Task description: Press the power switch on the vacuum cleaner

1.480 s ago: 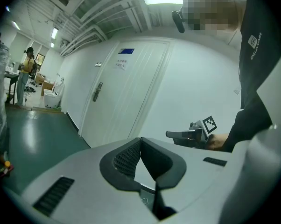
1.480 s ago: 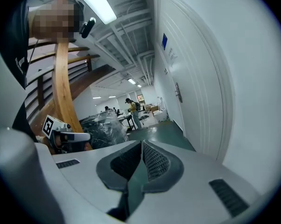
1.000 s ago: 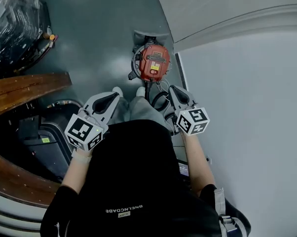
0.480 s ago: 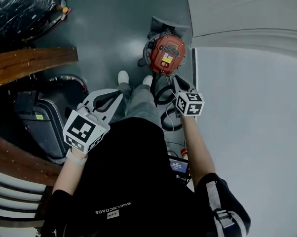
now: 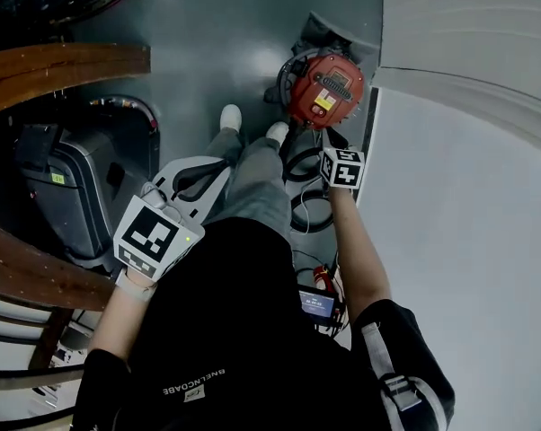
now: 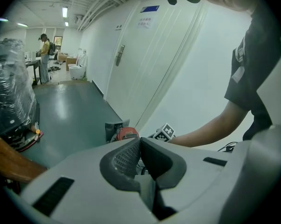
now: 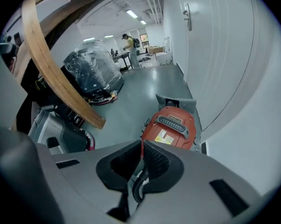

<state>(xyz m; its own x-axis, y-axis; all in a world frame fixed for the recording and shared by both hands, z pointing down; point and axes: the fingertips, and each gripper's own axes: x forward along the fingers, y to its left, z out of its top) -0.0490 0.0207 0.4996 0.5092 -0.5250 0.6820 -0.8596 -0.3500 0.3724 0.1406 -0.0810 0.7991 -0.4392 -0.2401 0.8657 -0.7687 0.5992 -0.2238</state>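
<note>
A red vacuum cleaner (image 5: 324,88) with a black handle and a yellow label stands on the grey floor by the wall. It also shows in the right gripper view (image 7: 170,127) and, small, in the left gripper view (image 6: 126,133). I cannot make out its power switch. My right gripper (image 5: 324,149) is stretched forward, shut and empty, its tips (image 7: 142,143) just short of the red body. The vacuum's black hose (image 7: 136,185) runs below those jaws. My left gripper (image 5: 218,164) hangs back by my legs, shut on nothing (image 6: 140,141).
Loops of black hose (image 5: 308,196) lie on the floor behind the vacuum. A white wall with a door (image 5: 468,196) runs along the right. A curved wooden beam (image 5: 64,65) and a grey machine (image 5: 55,196) stand at the left. A plastic-wrapped load (image 7: 91,71) sits farther off.
My right gripper has reached forward and now sits close to the vacuum cleaner. The left gripper has stayed by my side. Both remain shut.
</note>
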